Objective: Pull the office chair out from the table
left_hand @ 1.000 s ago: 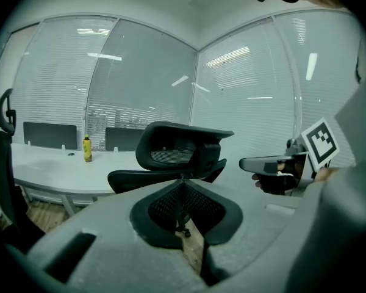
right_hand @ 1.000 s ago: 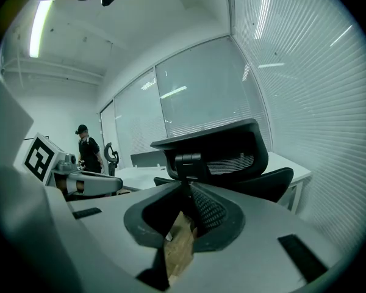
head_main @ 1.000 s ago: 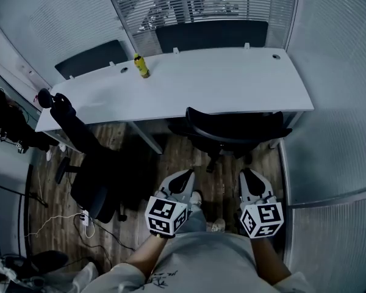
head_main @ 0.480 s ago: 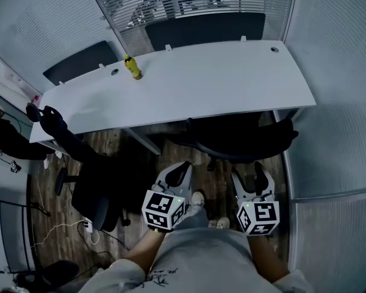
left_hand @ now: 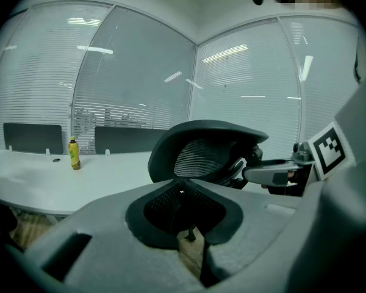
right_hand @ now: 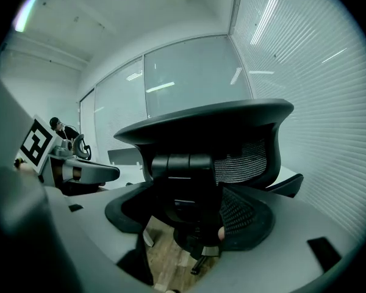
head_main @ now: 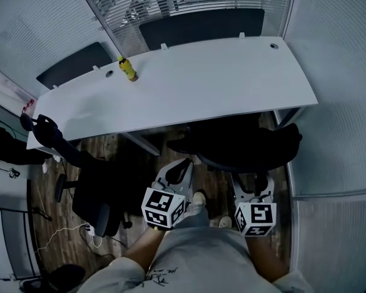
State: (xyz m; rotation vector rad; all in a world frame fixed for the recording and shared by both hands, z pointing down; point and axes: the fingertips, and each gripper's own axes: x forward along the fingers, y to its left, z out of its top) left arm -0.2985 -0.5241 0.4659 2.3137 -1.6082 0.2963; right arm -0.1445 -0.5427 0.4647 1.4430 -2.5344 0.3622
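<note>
Under the surface's (head_main: 219,84) near edge, toward its right corner, the office chair (head_main: 244,145) sits tucked in, with only its dark backrest and armrests jutting out toward the person. The right claw (head_main: 254,180) has just been opening and now stands wide apart, with the backrest's central bracket between the jaws but not pinched. The left claw (head_main: 182,168) is closed together on nothing, just left of the chair. The grip is the likely weak point: that bracket looks thick and smooth, so a closing claw could slide off it. A pull from one side would probably swivel the seat rather than roll it, swinging an armrest against the surface's edge. The person's shoes (head_main: 198,197) are right behind, so the base could roll onto them. Seat and castors are lost in shadow beneath the surface, and the head view does not show whether the right claw touches the backrest
</note>
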